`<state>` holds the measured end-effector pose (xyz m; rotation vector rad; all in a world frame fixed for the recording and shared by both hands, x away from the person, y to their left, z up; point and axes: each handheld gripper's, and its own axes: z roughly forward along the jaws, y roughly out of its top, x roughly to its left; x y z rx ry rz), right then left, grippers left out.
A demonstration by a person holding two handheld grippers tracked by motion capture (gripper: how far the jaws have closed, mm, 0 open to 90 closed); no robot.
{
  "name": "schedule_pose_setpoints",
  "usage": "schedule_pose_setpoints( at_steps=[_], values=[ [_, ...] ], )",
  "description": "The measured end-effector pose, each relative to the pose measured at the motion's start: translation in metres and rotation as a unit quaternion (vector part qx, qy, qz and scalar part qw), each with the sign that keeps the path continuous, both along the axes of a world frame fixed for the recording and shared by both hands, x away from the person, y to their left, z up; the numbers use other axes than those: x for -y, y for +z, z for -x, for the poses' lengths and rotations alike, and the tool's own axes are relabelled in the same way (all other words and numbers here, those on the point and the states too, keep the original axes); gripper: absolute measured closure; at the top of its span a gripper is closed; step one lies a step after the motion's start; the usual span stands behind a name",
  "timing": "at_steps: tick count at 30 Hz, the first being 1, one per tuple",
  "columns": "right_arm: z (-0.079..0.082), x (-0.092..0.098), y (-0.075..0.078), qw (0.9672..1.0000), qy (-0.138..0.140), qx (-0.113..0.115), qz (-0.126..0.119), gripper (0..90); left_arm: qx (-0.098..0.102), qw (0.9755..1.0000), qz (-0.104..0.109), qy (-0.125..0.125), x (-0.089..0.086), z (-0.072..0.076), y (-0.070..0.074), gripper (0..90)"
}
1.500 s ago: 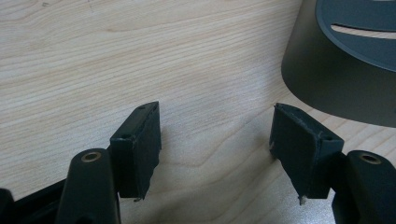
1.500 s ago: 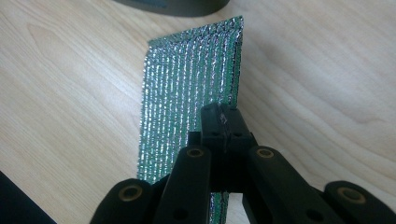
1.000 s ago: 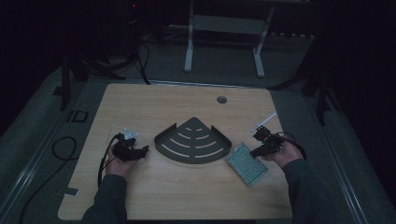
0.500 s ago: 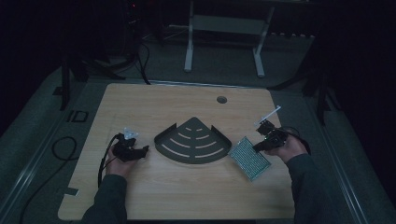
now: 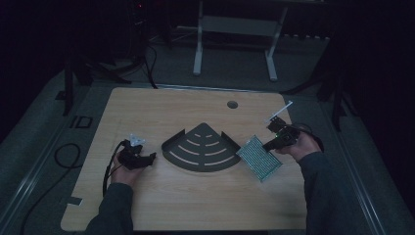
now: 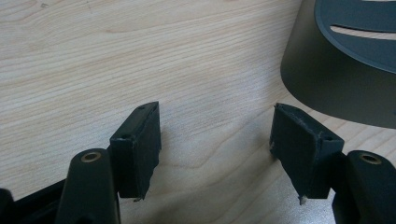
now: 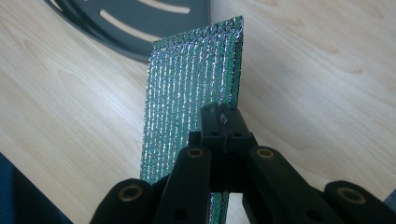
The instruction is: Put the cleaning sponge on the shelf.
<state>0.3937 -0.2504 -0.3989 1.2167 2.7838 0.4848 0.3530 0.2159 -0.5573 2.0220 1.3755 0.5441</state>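
- Tools first, from the high view: your right tool (image 5: pixel 278 140) sits at the right side of the table (image 5: pixel 147 107), clamped on the near-right edge of a green, silvery-sheened padded sheet (image 5: pixel 259 158). The sheet is just beside the right corner of the dark fan-shaped slotted tray (image 5: pixel 201 148) in the middle of the table; whether they touch I cannot tell. Your left tool (image 5: pixel 134 157) rests left of the tray, apart from it.
- Left gripper view: your left tool (image 6: pixel 219 140) is released, jaws spread wide over bare wood with nothing between them. The tray's curved outer wall (image 6: pixel 327 88) rises at upper right, near the right jaw but not touching it.
- Right gripper view: your right tool (image 7: pixel 223 122) is clenched on the sheet (image 7: pixel 187 102), which stands on edge between the jaws and runs away from you toward the tray (image 7: pixel 154 23).
- Handling, as a judgement: the sheet looks thin, light and quilted with a foil-like face, so expect it to flex and possibly slip. Your edge pinch holds it flat for now; a deeper bite would resist sagging better.
- The tray looks like rigid metal or plastic; its upright wall is the likely place to grip.
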Motion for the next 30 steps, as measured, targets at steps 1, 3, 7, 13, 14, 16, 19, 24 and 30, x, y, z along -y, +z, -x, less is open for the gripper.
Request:
schedule_pose_setpoints(
  at_steps=[1, 3, 7, 13, 14, 16, 19, 24, 30],
  values=[
    [-0.001, -0.001, 0.002, 1.0000, 0.000, 0.000, 0.000, 90.0, 0.000, 1.0000, 0.000, 0.000, 0.000, 0.000, 0.000, 34.6],
    [-0.004, -0.002, 0.006, 1.0000, 0.002, 0.003, -0.001, 90.0, 0.000, 1.0000, 0.001, 0.001, 0.000, 0.000, 0.000, 34.6],
    [-0.007, -0.004, 0.010, 1.0000, 0.002, 0.007, 0.000, 90.0, 0.000, 1.0000, 0.001, 0.001, 0.000, 0.000, 0.000, 34.6],
    [-0.014, -0.009, 0.018, 0.9999, -0.001, 0.011, -0.001, 90.0, 0.001, 1.0000, 0.001, 0.000, 0.000, 0.000, 0.000, 34.6],
    [-0.016, -0.010, 0.019, 0.9999, 0.000, 0.012, -0.003, 90.0, 0.000, 1.0000, 0.001, 0.000, 0.000, 0.000, 0.000, 34.6],
    [-0.018, -0.012, 0.021, 0.9999, -0.002, 0.014, -0.005, 90.0, 0.001, 1.0000, 0.001, 0.000, 0.000, 0.000, 0.000, 34.6],
    [-0.023, -0.015, 0.024, 0.9998, -0.003, 0.018, -0.009, 90.0, 0.001, 1.0000, 0.001, 0.000, 0.000, 0.000, 0.000, 34.6],
    [-0.028, -0.020, 0.029, 0.9997, -0.004, 0.022, -0.009, 90.0, 0.001, 1.0000, 0.001, -0.001, 0.000, 0.000, 0.000, 34.6],
    [-0.034, -0.026, 0.034, 0.9996, -0.003, 0.026, -0.009, 90.0, 0.001, 1.0000, 0.001, -0.002, 0.000, 0.000, 0.000, 34.6]
  ],
)
